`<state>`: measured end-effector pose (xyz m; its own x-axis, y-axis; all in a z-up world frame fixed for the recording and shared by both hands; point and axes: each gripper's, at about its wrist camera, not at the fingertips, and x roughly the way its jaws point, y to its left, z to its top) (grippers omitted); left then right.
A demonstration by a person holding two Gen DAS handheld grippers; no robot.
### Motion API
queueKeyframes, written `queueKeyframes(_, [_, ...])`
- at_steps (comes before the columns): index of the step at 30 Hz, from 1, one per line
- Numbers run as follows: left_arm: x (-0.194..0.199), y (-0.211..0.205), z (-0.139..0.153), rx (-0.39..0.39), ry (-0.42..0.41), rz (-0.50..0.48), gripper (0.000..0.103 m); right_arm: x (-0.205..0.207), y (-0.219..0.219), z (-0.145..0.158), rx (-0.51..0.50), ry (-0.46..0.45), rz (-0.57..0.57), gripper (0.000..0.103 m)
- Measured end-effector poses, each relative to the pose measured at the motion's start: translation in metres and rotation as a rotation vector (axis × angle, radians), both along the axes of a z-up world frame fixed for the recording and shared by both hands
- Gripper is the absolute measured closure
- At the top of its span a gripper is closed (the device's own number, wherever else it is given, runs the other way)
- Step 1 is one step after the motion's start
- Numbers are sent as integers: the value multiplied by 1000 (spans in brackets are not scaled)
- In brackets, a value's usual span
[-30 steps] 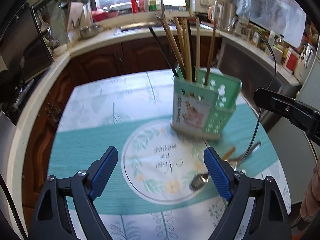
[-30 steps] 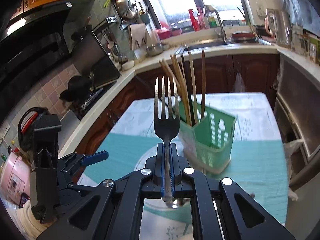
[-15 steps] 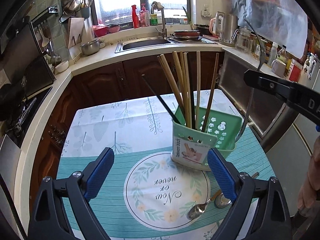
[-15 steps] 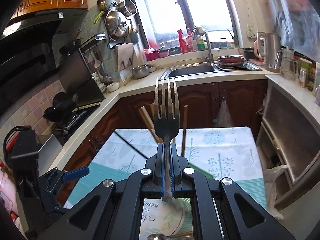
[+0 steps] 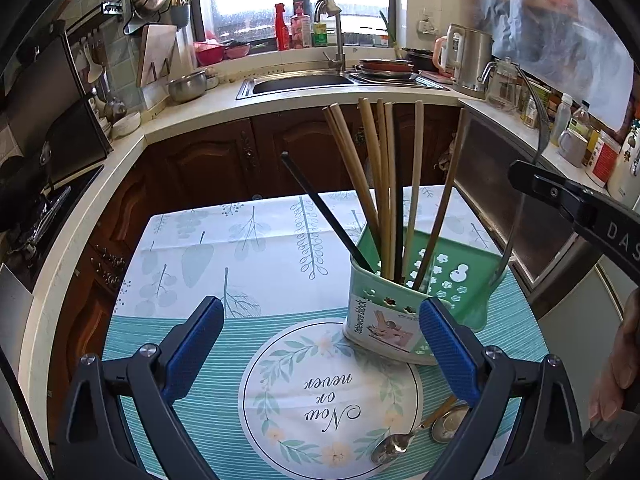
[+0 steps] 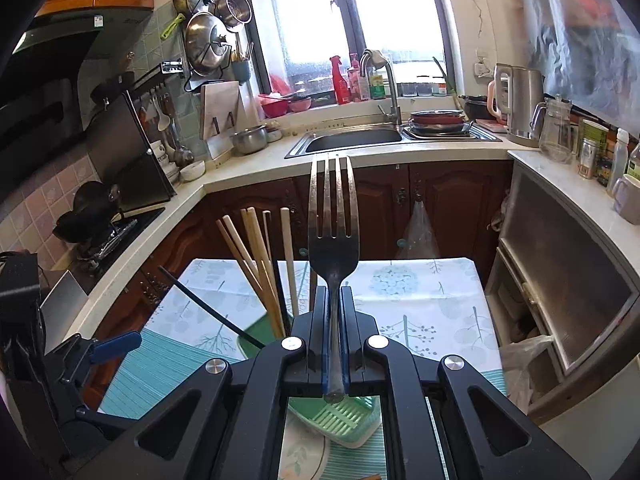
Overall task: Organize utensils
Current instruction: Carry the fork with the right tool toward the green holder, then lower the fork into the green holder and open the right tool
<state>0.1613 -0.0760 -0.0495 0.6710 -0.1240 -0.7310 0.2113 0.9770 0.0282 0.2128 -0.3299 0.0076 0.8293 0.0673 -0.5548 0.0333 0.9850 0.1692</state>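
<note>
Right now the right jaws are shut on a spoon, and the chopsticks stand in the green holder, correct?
Not quite: the right gripper is shut on a fork, not a spoon, as the right wrist view shows. The chopsticks do stand in the green holder.

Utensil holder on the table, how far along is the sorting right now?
Done: the chopsticks stand in the green utensil holder. In hand: the right tool is shut on a fork, tines up, above the holder. Left: two spoons lie on the tablecloth beside the holder. The left tool is open and empty; its jaws have just been opening.
</note>
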Motion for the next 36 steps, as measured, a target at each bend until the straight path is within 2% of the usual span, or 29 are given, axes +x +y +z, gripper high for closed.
queueKeyframes(7, [6,0,-16,26,21,22,6,10,-13,-32,8,27,-20,99])
queueKeyframes(17, [5,-3,-26,22,44,11,6,28,-20,-65,19,54,-32,99])
queueKeyframes(22, [1,-3,-30,28,54,7,6,39,-14,-90,31,136,16,99])
queueKeyframes(24, [-2,-3,-33,26,63,7,6,42,-10,-101,28,171,23,96])
queueKeyframes(26, [-4,-3,-35,31,72,7,6,40,-6,-110,21,174,35,83])
queueKeyframes(27, [-5,-3,-37,34,78,7,6,39,-4,-112,21,174,43,81])
queueKeyframes(31, [-11,-5,-44,42,100,2,6,36,0,-122,26,177,53,75])
queueKeyframes(36, [-22,-9,-48,48,112,-11,6,27,-3,-120,103,175,43,70])
